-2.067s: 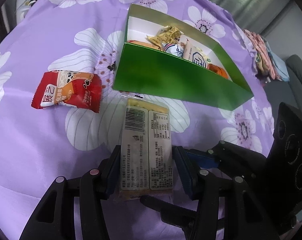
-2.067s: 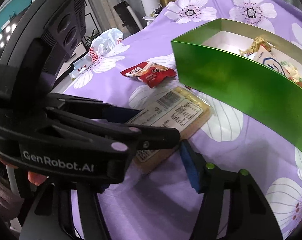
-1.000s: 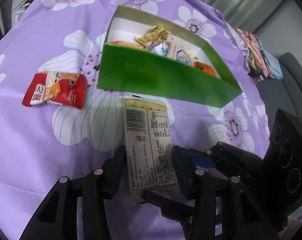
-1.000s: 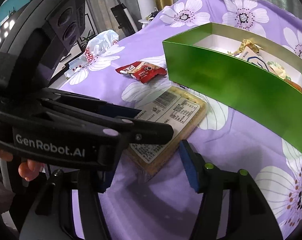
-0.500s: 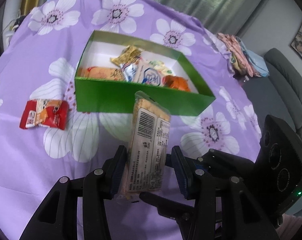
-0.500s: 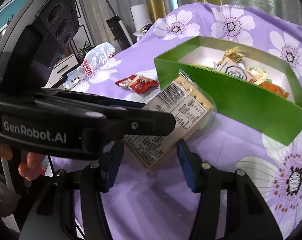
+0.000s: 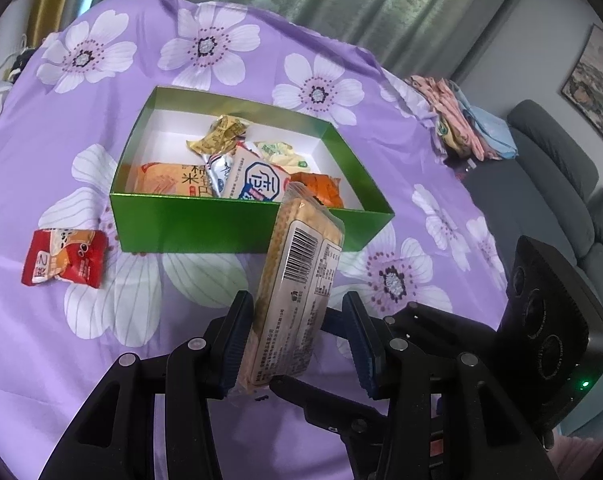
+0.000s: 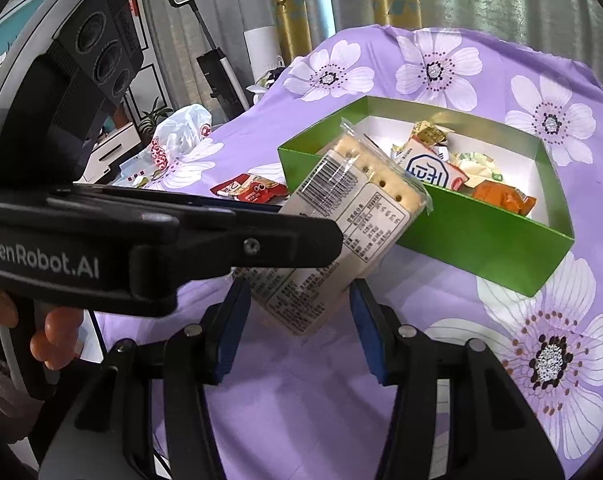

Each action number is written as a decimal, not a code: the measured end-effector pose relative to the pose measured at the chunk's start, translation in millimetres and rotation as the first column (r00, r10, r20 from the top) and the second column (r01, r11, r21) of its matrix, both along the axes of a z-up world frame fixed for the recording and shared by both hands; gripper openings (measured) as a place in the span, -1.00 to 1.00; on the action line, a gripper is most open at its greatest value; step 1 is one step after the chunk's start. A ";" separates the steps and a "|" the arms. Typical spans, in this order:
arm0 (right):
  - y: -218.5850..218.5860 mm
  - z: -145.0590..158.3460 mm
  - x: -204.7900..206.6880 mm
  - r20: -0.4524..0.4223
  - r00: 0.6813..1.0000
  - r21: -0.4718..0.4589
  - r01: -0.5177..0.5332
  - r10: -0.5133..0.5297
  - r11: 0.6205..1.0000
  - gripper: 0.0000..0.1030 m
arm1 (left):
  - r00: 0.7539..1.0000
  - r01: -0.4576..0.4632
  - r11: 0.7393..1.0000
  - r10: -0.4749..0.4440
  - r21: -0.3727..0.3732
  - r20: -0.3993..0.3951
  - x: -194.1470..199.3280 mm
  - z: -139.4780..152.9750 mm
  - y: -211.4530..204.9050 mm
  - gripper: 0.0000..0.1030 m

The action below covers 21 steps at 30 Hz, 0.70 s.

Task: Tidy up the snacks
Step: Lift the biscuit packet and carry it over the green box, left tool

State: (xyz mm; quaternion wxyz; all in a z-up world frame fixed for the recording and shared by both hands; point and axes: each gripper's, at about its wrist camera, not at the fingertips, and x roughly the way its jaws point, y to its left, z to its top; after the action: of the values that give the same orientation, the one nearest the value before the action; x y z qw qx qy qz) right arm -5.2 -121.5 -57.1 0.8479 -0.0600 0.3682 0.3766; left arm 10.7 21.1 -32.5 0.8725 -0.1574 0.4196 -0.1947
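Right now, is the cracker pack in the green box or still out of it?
Out. The cracker pack is held off the purple cloth, in front of the green box's near wall, not yet over the opening.

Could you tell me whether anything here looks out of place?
One red snack packet lies on the purple cloth outside the green box, while most snacks sit inside it.
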 end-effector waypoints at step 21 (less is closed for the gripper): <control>-16.6 35.1 15.0 0.082 0.995 0.037 0.047 -0.050 0.998 0.02 | 0.996 0.000 1.000 0.002 -0.027 0.094 18.0 38.8 -11.7 -0.10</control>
State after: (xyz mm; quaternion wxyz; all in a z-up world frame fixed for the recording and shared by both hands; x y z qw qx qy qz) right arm 9.8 -138.0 -22.0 0.8723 -0.0518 0.3272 0.3596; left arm 28.8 9.3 6.3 0.8891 -0.1599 0.3755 -0.2071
